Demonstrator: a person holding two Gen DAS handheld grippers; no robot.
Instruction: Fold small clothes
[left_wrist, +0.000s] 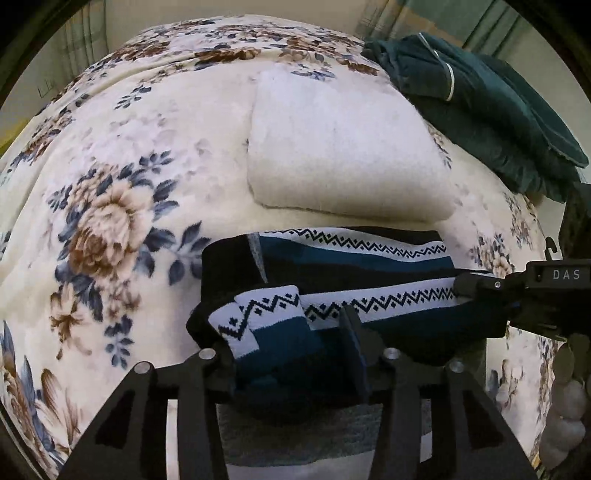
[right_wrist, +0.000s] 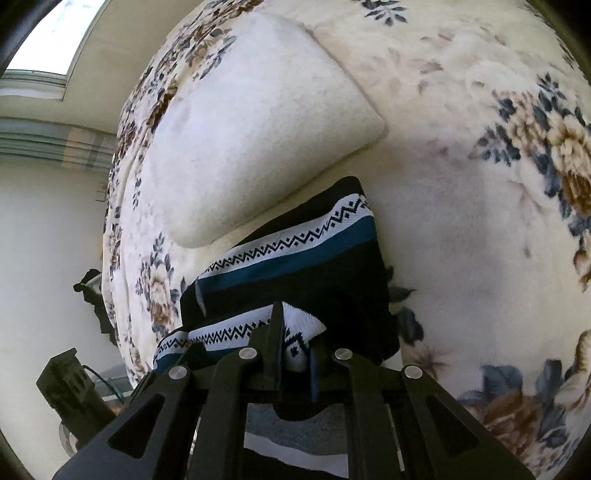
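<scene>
the knit lies half-folded on the bed, soft and floppy, so hold its patterned hem: your left claw is released around it, your right claw clenched on it.

The right hand-held gripper is pinching the patterned edge of a black, teal and white garment. The garment is lying on a floral blanket, just beside a folded white towel.
</scene>
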